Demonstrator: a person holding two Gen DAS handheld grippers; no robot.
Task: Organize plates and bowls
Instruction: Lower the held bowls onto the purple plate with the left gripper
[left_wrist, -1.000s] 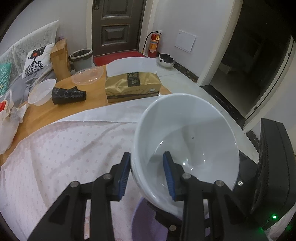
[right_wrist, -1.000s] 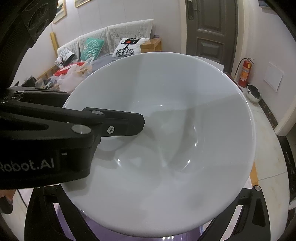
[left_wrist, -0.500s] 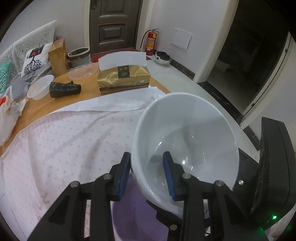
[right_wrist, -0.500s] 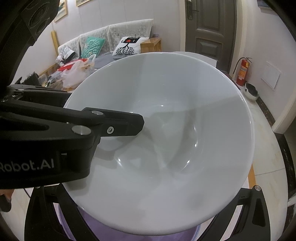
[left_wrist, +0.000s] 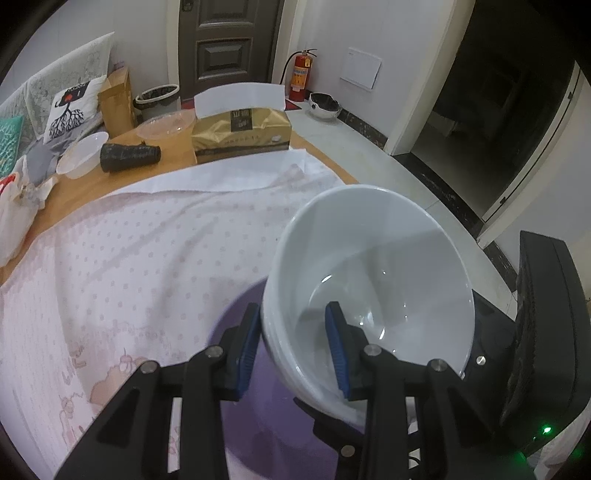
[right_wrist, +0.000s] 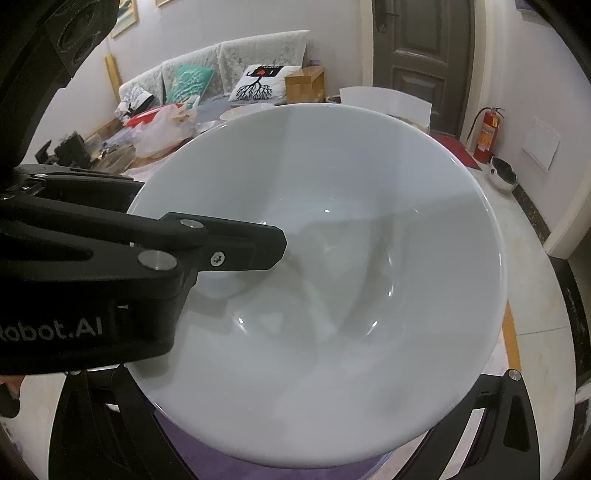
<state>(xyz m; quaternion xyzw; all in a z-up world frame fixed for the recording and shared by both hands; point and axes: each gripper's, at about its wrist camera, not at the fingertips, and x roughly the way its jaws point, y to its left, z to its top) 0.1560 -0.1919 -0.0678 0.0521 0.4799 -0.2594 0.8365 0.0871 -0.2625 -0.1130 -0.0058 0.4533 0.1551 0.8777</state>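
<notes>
A large white bowl is tilted in my left gripper, which is shut on its near rim, one blue pad inside and one outside. The bowl hangs above a purple plate on the pink dotted cloth. In the right wrist view the same bowl fills the frame, with a left gripper finger reaching into it. My right gripper's two fingers spread wide on either side below the bowl, and it holds nothing. The purple plate shows under the bowl.
At the table's far edge stand a gold tissue box, a black rolled item, a clear plastic bowl and a clear lid. White plastic bags lie at the left. A black device stands close on the right.
The left gripper with the white bowl has pulled back toward me and risen from the table, so more of the cloth and purple plate shows. The right gripper stays under the bowl.
</notes>
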